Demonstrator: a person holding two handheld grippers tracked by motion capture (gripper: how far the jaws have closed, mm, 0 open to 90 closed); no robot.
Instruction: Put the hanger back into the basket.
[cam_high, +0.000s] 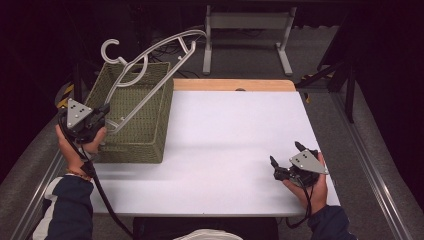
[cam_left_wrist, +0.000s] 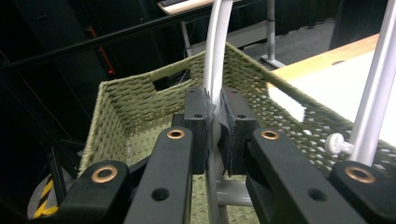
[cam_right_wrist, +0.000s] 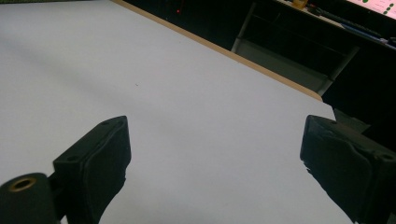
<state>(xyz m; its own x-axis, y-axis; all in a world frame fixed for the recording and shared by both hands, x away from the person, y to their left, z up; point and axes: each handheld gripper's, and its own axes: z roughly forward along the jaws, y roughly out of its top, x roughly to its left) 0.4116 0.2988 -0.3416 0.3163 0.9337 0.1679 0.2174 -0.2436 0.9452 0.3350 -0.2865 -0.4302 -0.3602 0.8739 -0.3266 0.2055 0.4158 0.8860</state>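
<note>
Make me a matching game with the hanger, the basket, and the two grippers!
Things:
1. clothes hanger
2. woven basket
3. left gripper
4. right gripper

States:
A. olive green, sitting at the table's left edge
B. fingers spread wide over the bare white tabletop
C. pale grey, sticking up out of the basket
D. fingers clamped on the hanger's rod

Pairs: 1-C, 2-A, 3-D, 4-B
</note>
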